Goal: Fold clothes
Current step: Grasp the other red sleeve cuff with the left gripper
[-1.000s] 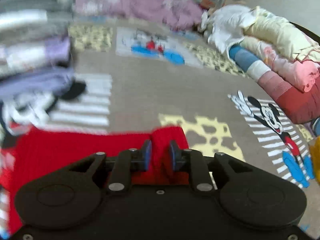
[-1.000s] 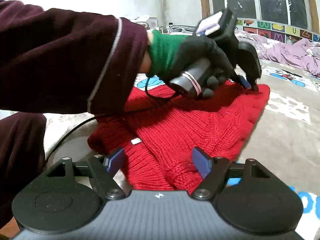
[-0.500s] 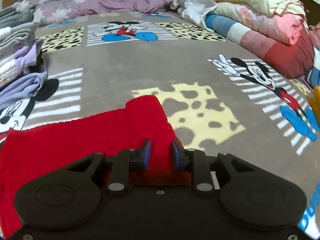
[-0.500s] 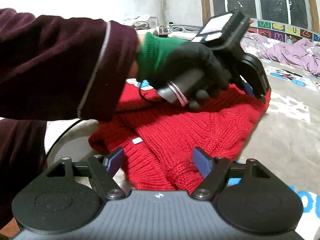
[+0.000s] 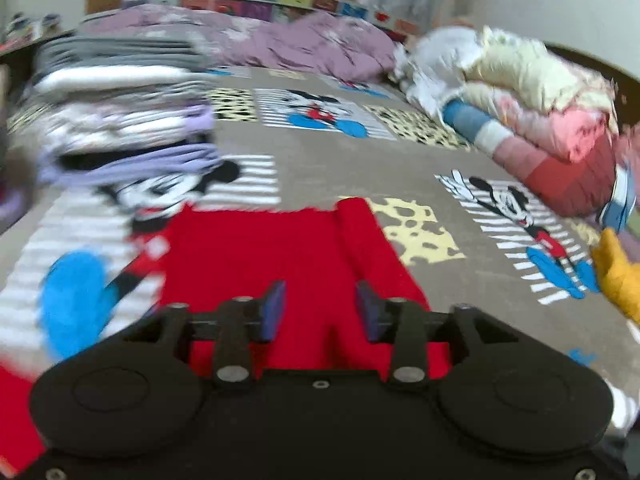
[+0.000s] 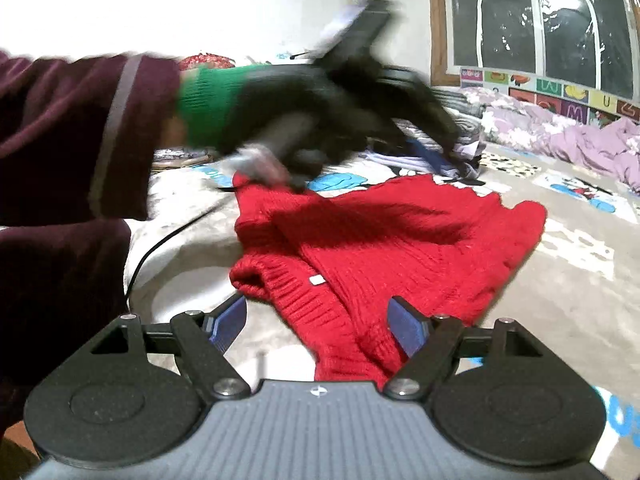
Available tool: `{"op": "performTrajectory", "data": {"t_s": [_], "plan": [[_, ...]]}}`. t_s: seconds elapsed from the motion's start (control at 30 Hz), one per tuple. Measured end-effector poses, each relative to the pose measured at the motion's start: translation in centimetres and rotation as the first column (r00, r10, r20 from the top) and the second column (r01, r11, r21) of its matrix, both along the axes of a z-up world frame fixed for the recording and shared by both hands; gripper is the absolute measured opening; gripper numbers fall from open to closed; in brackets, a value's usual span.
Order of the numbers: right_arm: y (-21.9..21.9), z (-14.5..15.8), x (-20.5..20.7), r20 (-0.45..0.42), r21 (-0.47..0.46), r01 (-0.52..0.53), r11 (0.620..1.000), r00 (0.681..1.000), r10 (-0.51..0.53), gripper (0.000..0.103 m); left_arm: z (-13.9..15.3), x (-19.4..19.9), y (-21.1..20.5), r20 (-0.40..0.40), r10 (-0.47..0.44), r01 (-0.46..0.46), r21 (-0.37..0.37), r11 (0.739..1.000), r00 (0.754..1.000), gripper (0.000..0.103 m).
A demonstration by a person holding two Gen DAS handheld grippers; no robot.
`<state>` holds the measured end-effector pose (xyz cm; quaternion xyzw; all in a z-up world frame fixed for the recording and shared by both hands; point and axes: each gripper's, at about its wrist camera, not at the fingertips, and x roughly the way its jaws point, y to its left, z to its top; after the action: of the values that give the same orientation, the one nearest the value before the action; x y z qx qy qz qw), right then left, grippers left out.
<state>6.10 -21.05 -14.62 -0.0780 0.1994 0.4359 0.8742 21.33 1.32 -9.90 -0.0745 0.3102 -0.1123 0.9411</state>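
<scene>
- red sweater (image 6: 400,248): chunky ribbed knit, matt, rough
- cartoon-print blanket (image 5: 320,168) under it: short fleecy pile, matt
- right gripper (image 6: 316,324): matt black plastic arms, blue pads (image 6: 404,324), metal rivets
- glove (image 6: 280,108) at 10 o'clock: black knit, green cuff

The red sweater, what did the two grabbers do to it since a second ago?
The left gripper had pinched the red sweater at its folded edge; now its jaws are opening, letting go, and it has lifted off the fabric. The sweater lies flatter on the cartoon blanket. The right gripper stayed open near the collar, and the pile of folded clothes stayed put.
</scene>
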Motion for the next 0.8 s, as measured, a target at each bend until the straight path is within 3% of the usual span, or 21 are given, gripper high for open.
{"op": "performTrajectory", "data": {"t_s": [0.2,0.3,0.37,0.43,0.63,0.73,0.8], "plan": [[-0.8,0.3,-0.5,0.058,0.032,0.07,0.997,0.996,-0.072,0.077,-0.4,-8.1,5.9,0.002,0.19,-0.188,-0.132,0.973,0.982,0.047],[0.0,0.0,-0.3,0.066,0.014,0.097,0.995,0.993,-0.098,0.077,-1.2,-10.5,8.3,-0.03,0.287,-0.286,-0.221,0.932,0.958,0.047],[1.0,-0.7,0.5,-0.008,-0.058,0.099,0.993,0.995,-0.1,0.079,-1.9,-11.5,9.9,-0.064,0.343,-0.347,-0.274,0.897,0.937,0.047],[1.8,-1.4,0.5,-0.039,-0.131,0.086,0.988,0.995,-0.092,0.08,-2.5,-11.9,11.0,-0.094,0.367,-0.377,-0.314,0.872,0.926,0.047],[1.2,-0.7,-0.4,0.001,-0.073,0.101,0.992,0.995,-0.101,0.078,-4.5,-10.9,11.8,-0.167,0.39,-0.424,-0.395,0.815,0.905,0.047],[1.0,-0.8,-0.7,0.013,-0.067,0.098,0.993,0.995,-0.098,0.078,-5.8,-10.7,12.1,-0.201,0.387,-0.435,-0.46,0.774,0.9,0.047],[1.0,-0.8,-0.6,0.011,-0.071,0.094,0.993,0.996,-0.093,0.078,-6.3,-10.6,11.9,-0.214,0.381,-0.437,-0.47,0.767,0.899,0.046]]}}
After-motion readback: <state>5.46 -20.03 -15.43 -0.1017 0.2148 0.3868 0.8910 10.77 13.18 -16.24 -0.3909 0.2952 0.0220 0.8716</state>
